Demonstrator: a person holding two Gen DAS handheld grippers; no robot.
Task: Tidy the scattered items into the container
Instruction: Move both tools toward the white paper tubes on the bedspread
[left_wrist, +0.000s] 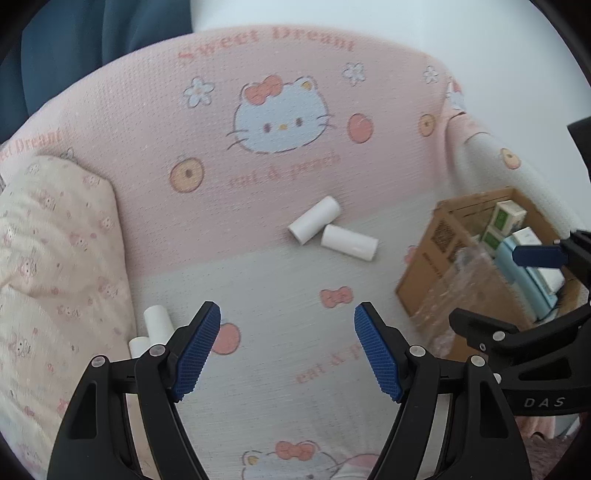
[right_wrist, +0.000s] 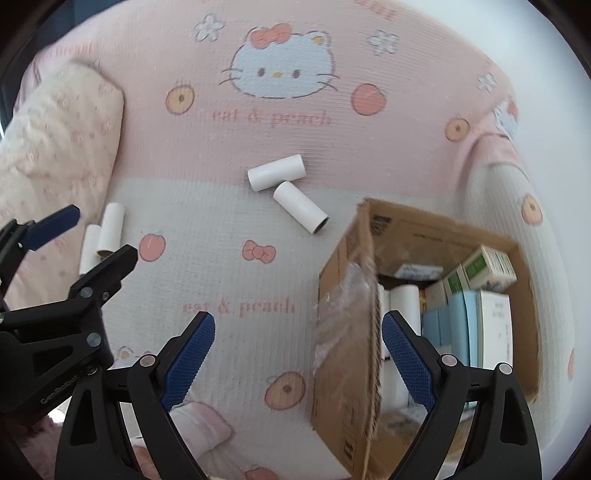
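Hovering over a pink and white cartoon-cat blanket (left_wrist: 280, 280), the left gripper (left_wrist: 287, 350) has its blue pads spread wide with nothing but cloth between them. From the left wrist view, two white paper rolls lie touching each other toward twelve o'clock of that gripper: one roll (left_wrist: 314, 220) tilted up to the right, the other (left_wrist: 349, 242) just below it at its four o'clock. Two more white rolls (left_wrist: 158, 324) sit side by side at about nine o'clock, partly hidden behind the gripper's left finger and close against a flowered pillow (left_wrist: 55, 266).

A cardboard box (left_wrist: 439, 240) stands at three o'clock in that view, open at the top. It holds upright packets, green-and-white cartons (left_wrist: 508, 218) and pale blue ones (left_wrist: 517, 266). A flap on its near side is covered in crinkled clear tape (left_wrist: 461, 280).

In the right wrist view, the right gripper (right_wrist: 298, 358) is also spread wide and grips nothing. It straddles the box's near wall (right_wrist: 354, 350): the left pad is outside over the blanket, the right pad (right_wrist: 406, 362) is over the box's inside. White rolls (right_wrist: 404, 299) already stand in the box, just beside the pale blue packets (right_wrist: 458, 321). The loose pair of rolls (right_wrist: 276, 172) lies at twelve o'clock from this gripper, and the left gripper's black frame shows at nine o'clock.
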